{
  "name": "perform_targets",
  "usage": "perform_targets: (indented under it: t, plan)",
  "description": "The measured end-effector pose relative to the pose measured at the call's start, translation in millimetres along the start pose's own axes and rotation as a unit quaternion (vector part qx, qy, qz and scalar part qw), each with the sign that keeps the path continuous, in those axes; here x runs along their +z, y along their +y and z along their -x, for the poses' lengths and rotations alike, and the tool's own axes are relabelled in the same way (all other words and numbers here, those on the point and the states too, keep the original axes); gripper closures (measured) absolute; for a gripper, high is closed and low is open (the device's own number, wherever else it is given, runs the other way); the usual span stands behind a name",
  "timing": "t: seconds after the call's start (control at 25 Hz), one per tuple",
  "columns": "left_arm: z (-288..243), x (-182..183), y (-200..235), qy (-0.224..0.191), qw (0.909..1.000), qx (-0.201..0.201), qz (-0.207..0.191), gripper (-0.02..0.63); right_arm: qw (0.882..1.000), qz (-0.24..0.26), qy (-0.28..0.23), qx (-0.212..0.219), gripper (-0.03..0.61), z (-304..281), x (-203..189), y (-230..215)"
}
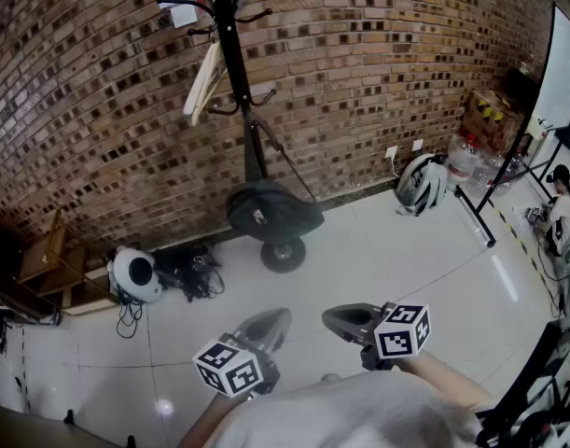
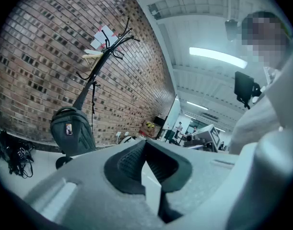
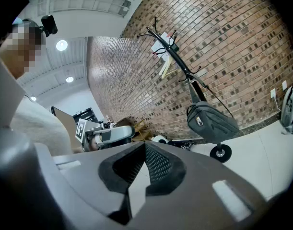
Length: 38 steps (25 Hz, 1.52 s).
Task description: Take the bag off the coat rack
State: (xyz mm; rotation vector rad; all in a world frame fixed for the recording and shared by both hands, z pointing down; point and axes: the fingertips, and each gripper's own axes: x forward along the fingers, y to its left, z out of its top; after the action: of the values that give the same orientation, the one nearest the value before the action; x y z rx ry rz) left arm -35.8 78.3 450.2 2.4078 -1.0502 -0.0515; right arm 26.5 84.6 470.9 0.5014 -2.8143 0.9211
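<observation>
A black coat rack (image 1: 234, 63) stands against the brick wall. From one of its hooks a dark grey bag (image 1: 273, 211) hangs by a long strap, low down, just above the rack's round base (image 1: 284, 255). My left gripper (image 1: 271, 321) and right gripper (image 1: 333, 319) are held side by side well short of the bag, over the floor, both shut and empty. The left gripper view has its gripper (image 2: 145, 146) with jaws together and the bag (image 2: 71, 131) far off at left. In the right gripper view its gripper (image 3: 145, 148) is shut too, with the bag (image 3: 211, 121) at right.
A pale wooden hanger (image 1: 202, 82) hangs on the rack. A white helmet-like object (image 1: 135, 274) and tangled cables (image 1: 188, 269) lie by the wall, beside a wooden shelf (image 1: 45, 259). A grey backpack (image 1: 422, 183), water bottles (image 1: 461, 158), a stand's leg (image 1: 479, 215) and a seated person (image 1: 560, 215) are at right.
</observation>
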Motion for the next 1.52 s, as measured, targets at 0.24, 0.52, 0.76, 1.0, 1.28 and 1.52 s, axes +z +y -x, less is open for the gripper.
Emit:
perform_targets:
  t: [0.24, 0.52, 0.76, 1.0, 1.28, 1.52]
  plan:
    - [-49.0, 24.0, 9.3, -0.013, 0.9995, 0.029, -0.006, 0.612, 1.000, 0.003, -0.006, 0.005, 0.580, 20.4, 38.9, -42.5]
    - [-68.0, 49.5, 24.5, -0.043, 0.9988, 0.016, -0.017, 0.612, 1.000, 0.005, -0.008, 0.022, 0.580, 13.3, 54.2, -64.4]
    - [-98.0, 77.6, 57.7, -0.068, 0.9974, -0.024, -0.001, 0.589, 1.000, -0.004, -0.009, 0.012, 0.580, -6.9, 73.8, -102.3]
    - [-150.5, 99.2, 123.7, -0.049, 0.9982, -0.025, 0.023, 0.560, 0.999, -0.035, -0.018, -0.022, 0.580, -26.7, 112.2, -166.6]
    - [-183.4, 157.9, 234.3, -0.026, 0.9984, 0.006, -0.049, 0.424, 0.999, -0.040, -0.020, -0.027, 0.580, -100.2, 167.2, -237.9]
    - [-209.0, 192.5, 306.2, -0.008, 0.9944, 0.051, -0.092, 0.401, 0.997, -0.073, -0.003, -0.017, 0.580, -148.2, 193.1, -283.1]
